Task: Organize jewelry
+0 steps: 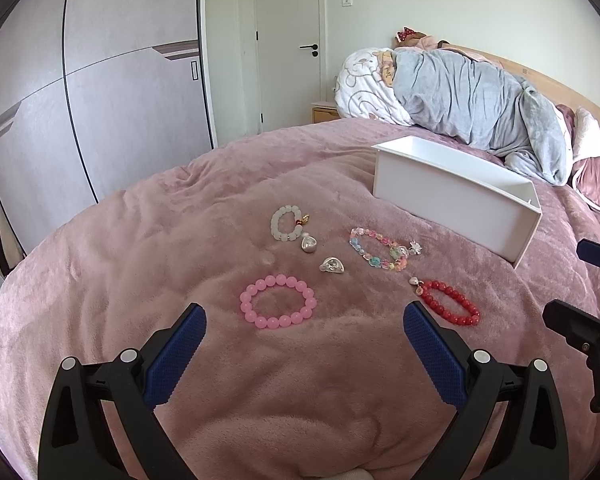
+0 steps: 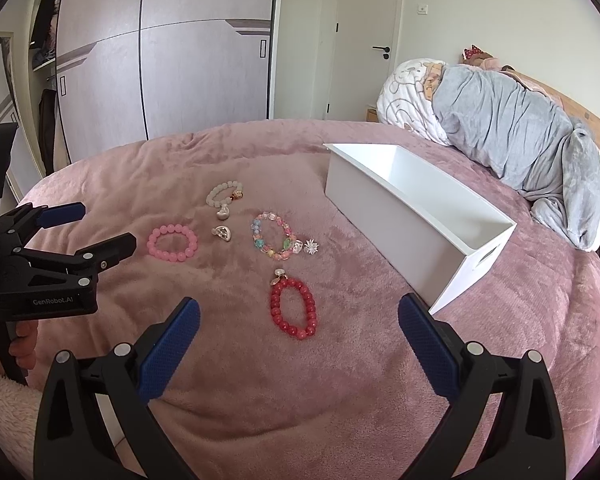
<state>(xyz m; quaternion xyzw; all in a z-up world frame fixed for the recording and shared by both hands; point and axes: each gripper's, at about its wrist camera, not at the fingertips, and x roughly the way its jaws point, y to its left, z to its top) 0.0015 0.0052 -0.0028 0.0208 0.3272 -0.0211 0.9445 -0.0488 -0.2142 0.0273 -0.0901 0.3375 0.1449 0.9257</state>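
Left gripper (image 1: 305,324): jaws wide apart, holding nothing, low centre of frame above the pink bracelet (image 1: 278,301). Right gripper (image 2: 299,316): jaws wide apart, empty, with the red bracelet (image 2: 293,307) between its tips. White bracelet (image 2: 223,195), multicoloured bracelet (image 2: 272,236) and two silver charms (image 2: 222,233) lie mid-frame on the pink blanket (image 2: 300,380). White box (image 2: 412,216): right of centre, no jewelry visible inside.

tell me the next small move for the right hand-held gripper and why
Probably lower the right hand-held gripper onto the red bead bracelet. Its jaws are open and empty, and that bracelet lies flat on the pink blanket almost between the fingers, nearer than the other pieces. The white box stands just to its right, so the carry would be short.
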